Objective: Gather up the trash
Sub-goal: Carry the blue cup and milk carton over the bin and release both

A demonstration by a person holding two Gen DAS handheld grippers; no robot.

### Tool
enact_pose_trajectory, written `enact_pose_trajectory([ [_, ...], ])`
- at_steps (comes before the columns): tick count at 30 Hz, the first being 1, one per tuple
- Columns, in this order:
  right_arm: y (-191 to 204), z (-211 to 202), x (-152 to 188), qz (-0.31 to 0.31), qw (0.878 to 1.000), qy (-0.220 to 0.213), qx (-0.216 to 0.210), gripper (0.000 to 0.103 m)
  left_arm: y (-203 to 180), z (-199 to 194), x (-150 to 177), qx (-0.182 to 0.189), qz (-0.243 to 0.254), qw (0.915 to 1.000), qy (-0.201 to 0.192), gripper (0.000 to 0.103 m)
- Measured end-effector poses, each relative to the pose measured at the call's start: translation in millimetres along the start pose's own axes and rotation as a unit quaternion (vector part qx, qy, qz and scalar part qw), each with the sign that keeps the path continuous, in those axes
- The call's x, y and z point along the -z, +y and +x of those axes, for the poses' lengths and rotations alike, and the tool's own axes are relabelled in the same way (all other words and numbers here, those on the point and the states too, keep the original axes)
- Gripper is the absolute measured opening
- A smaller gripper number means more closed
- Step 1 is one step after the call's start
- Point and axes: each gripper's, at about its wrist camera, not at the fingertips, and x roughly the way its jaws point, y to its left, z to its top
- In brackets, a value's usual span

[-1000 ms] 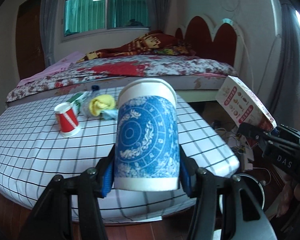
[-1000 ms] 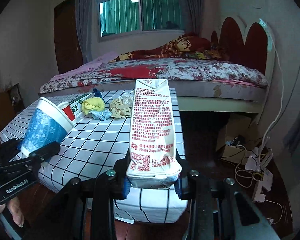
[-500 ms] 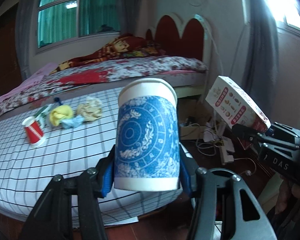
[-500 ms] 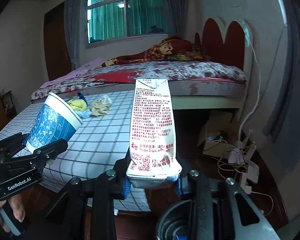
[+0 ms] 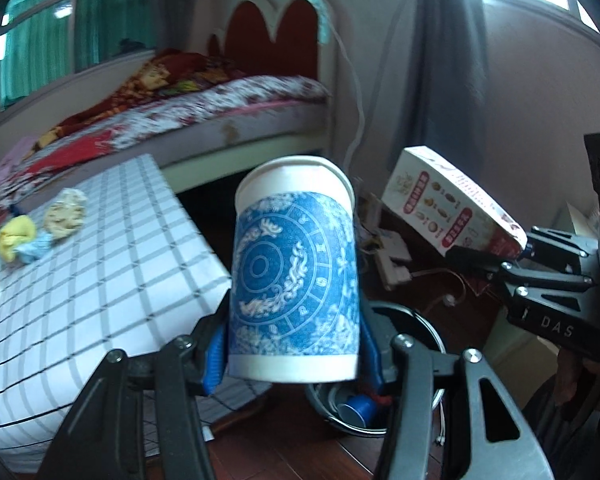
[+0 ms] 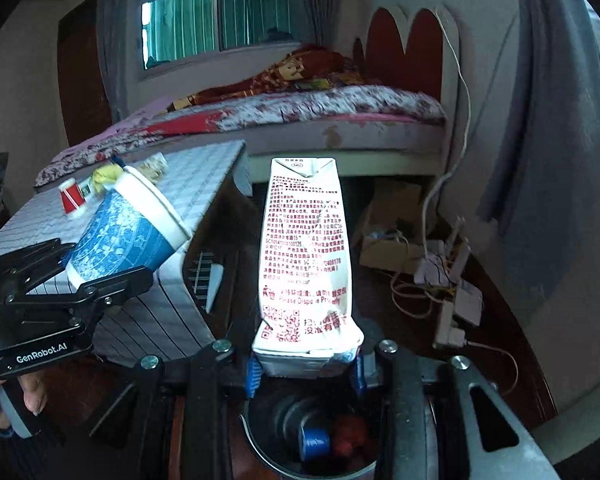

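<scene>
My left gripper [image 5: 294,356] is shut on a blue-patterned paper cup [image 5: 294,280], held upright by its base; the same cup [image 6: 124,236] shows tilted at the left of the right wrist view. My right gripper [image 6: 305,366] is shut on a white milk carton [image 6: 306,256] with red print, which also appears in the left wrist view as the carton [image 5: 452,208] at the right. A dark round trash bin [image 6: 268,436] sits on the floor directly below the carton, with a small blue cup [image 6: 314,442] inside. That bin [image 5: 416,320] lies just behind the held cup.
A checked table [image 5: 100,272] holds a red paper cup [image 6: 72,200], a yellow wad [image 5: 16,236], a crumpled beige wad [image 5: 66,214] and a green carton. A bed [image 6: 300,116] stands behind. Cables and a power strip [image 6: 456,308] lie on the wooden floor.
Both grippers swung rightward off the table and sank a little, still holding the cup and the carton. The trash bin has come into view beneath them.
</scene>
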Motion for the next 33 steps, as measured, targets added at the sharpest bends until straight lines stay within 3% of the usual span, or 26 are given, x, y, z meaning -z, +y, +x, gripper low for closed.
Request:
enact_pose_trajectory([
  [5,-18,13,28,-0.009,0.999,0.042,-0.003,0.036,-24,27,14,0.038,0.024,0.9984,0.036,0.055],
  [10,-31,36,53,-0.019,0.995,0.097,-0.020,0.036,-33,58,32,0.089,0.014,0.9921,0.087,0.056],
  [12,-33,46,58,-0.020,0.992,0.117,-0.031,0.036,-34,68,38,0.103,0.004,0.9894,0.103,0.062],
  [13,-33,52,60,-0.024,0.991,0.127,-0.030,0.040,-36,72,39,0.102,0.000,0.9893,0.104,0.073],
  [14,-34,61,63,-0.026,0.990,0.141,-0.010,0.054,-35,76,41,0.083,-0.003,0.9902,0.112,0.099],
  [15,-38,69,67,-0.022,0.987,0.159,0.012,0.103,-32,76,43,0.076,-0.014,0.9911,0.108,0.102],
  [16,-43,75,71,-0.016,0.986,0.164,0.021,0.101,-30,75,45,0.079,-0.020,0.9911,0.105,0.103],
  [21,-60,94,82,0.010,0.982,0.178,0.060,0.101,-25,73,52,0.019,-0.021,0.9944,0.102,0.103],
  [33,-57,88,80,0.002,0.983,0.168,0.069,0.102,-1,70,52,0.002,-0.046,0.9950,0.089,0.103],
])
